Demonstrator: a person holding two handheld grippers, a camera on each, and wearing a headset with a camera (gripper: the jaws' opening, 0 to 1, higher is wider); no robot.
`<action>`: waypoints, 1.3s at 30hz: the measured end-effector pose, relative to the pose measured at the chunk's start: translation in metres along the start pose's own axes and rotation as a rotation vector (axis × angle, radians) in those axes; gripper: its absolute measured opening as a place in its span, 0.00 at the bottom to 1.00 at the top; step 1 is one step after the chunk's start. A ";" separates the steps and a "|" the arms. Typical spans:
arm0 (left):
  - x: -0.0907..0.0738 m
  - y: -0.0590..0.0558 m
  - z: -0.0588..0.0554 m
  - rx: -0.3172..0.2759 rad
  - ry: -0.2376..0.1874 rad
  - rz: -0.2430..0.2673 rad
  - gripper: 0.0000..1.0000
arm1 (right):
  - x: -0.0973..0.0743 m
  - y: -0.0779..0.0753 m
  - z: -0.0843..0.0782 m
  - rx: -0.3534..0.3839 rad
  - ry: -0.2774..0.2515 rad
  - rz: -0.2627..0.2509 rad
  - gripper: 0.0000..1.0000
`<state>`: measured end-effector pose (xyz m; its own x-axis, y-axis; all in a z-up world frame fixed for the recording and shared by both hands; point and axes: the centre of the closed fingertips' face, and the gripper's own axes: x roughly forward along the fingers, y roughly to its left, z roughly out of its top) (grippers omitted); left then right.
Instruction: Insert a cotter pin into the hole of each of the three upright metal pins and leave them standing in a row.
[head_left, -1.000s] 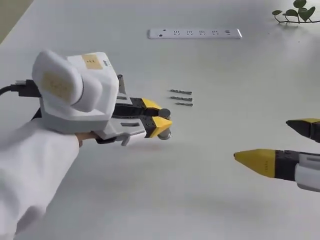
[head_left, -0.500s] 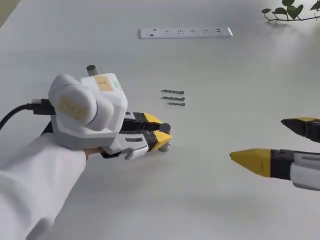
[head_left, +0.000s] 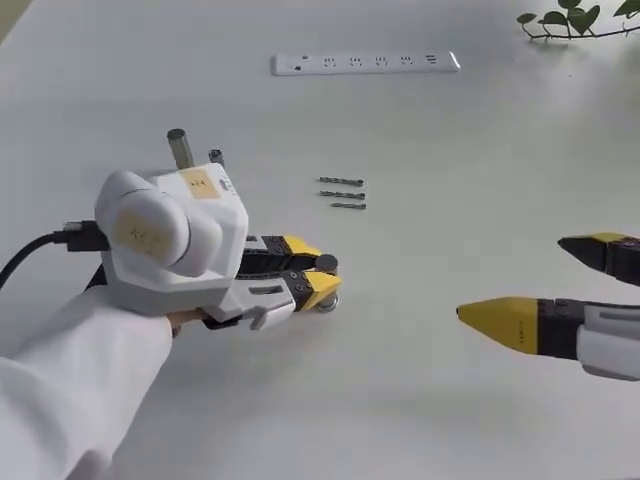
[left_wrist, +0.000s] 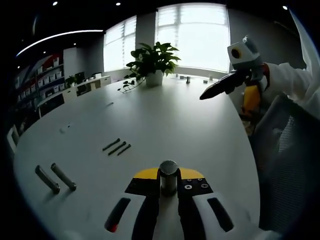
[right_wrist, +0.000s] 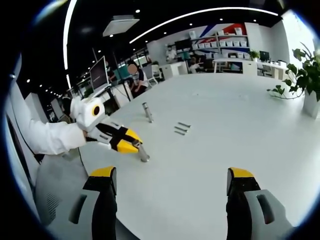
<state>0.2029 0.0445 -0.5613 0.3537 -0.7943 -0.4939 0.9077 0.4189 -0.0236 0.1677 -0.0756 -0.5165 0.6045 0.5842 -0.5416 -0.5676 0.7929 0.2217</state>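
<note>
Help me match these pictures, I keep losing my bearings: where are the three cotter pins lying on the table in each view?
Head view: cotter pins at upper centre, beyond the left tongs.
Left gripper view: left of centre, above the left tongs.
Right gripper view: just above centre.
Shared landmark: the metal pin clamped in the left tongs, at bottom centre in the left gripper view and left of centre in the right gripper view.
</note>
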 end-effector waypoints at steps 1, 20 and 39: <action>0.000 0.000 0.000 0.002 -0.001 0.001 0.10 | 0.000 0.000 0.000 0.001 0.000 -0.001 0.89; -0.003 -0.003 0.006 -0.019 -0.048 -0.012 0.14 | 0.001 0.001 -0.002 -0.003 0.003 0.006 0.89; -0.046 0.004 -0.006 -0.182 -0.096 -0.007 0.89 | 0.002 0.003 -0.001 -0.011 0.007 0.019 0.88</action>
<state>0.1893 0.0855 -0.5442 0.3750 -0.8323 -0.4084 0.8578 0.4785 -0.1877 0.1673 -0.0723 -0.5176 0.5899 0.5978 -0.5429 -0.5848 0.7798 0.2232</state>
